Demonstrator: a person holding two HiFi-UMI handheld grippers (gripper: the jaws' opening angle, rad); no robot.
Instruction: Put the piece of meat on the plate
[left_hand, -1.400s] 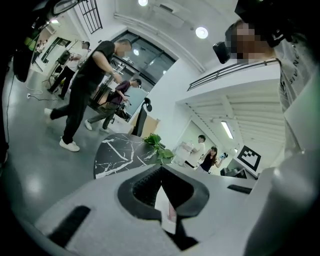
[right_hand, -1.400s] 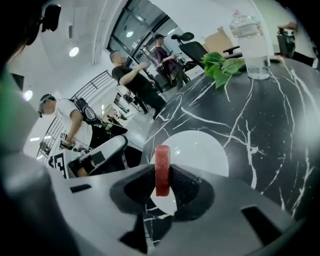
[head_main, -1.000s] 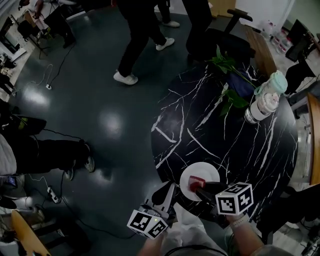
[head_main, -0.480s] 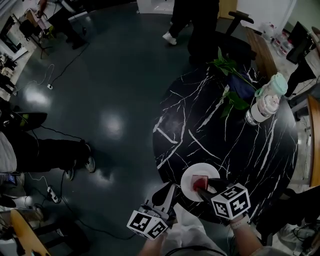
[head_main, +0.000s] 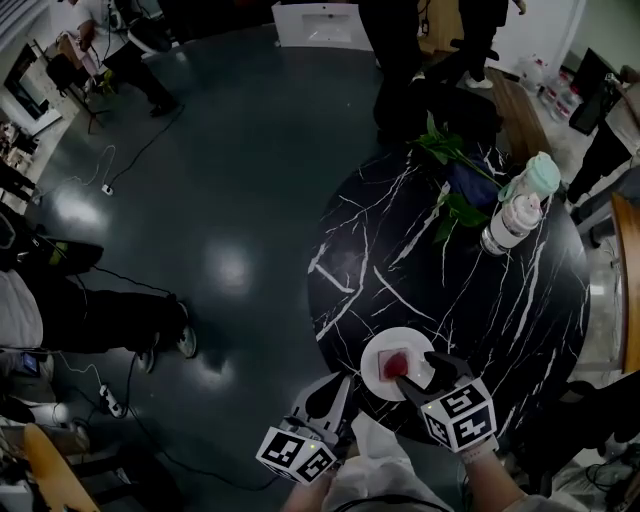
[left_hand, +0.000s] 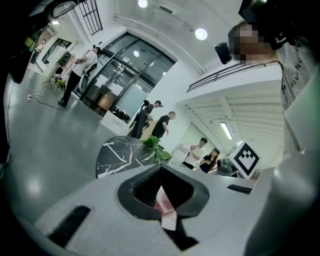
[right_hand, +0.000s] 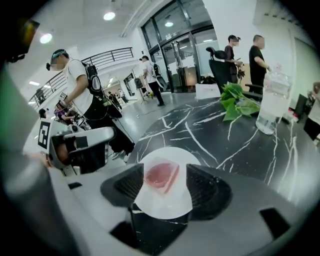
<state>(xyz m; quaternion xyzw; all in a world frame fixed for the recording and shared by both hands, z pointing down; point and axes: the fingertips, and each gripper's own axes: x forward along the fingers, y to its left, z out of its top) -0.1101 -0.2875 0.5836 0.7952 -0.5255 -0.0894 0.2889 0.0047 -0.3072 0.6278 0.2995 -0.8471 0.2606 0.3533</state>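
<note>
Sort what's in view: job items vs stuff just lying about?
Job: piece of meat, lying on the plate; right tongs, opening, not gripping the meat.
Lying about: bottle, leafy stems, left tongs shut on a pink-white scrap.

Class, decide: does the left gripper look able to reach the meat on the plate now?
Probably yes: the left gripper sits close beside the plate, its near side unobstructed, though the right gripper's opening jaws flank the meat.

right claw (right_hand: 165, 183) opening, clear of meat (right_hand: 161, 176) | meat on plate (right_hand: 165, 206) | plate on marble table (right_hand: 215, 135)
</note>
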